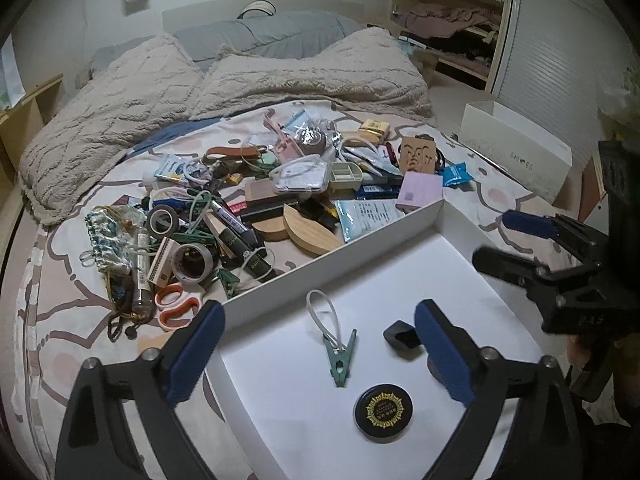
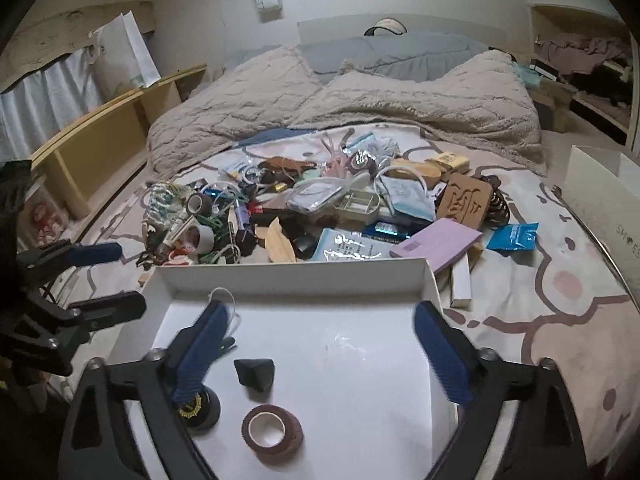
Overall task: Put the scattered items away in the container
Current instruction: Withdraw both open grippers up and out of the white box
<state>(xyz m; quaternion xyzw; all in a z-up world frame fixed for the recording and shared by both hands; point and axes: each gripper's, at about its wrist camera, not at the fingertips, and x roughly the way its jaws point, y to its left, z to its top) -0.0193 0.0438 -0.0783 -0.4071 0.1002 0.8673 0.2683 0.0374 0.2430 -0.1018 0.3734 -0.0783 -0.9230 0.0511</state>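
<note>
Left wrist view: the left claw (image 1: 320, 348) is seen spread wide and empty over the white box (image 1: 332, 258) on the bed (image 1: 516, 196), with a green peg (image 1: 340, 356), a black tin (image 1: 383, 407) and a small black piece (image 1: 402, 338) lying loose inside. The right claw (image 2: 322, 354) is likewise spread with nothing between its pads, above a roll of brown tape (image 2: 272, 434). The rest of the clutter (image 1: 248, 200) is heaped just beyond the box wall. Tangled cords and bands could be dragged along with a picked item, and the light box might be nudged or tipped on the soft bedding if the wall is caught.
</note>
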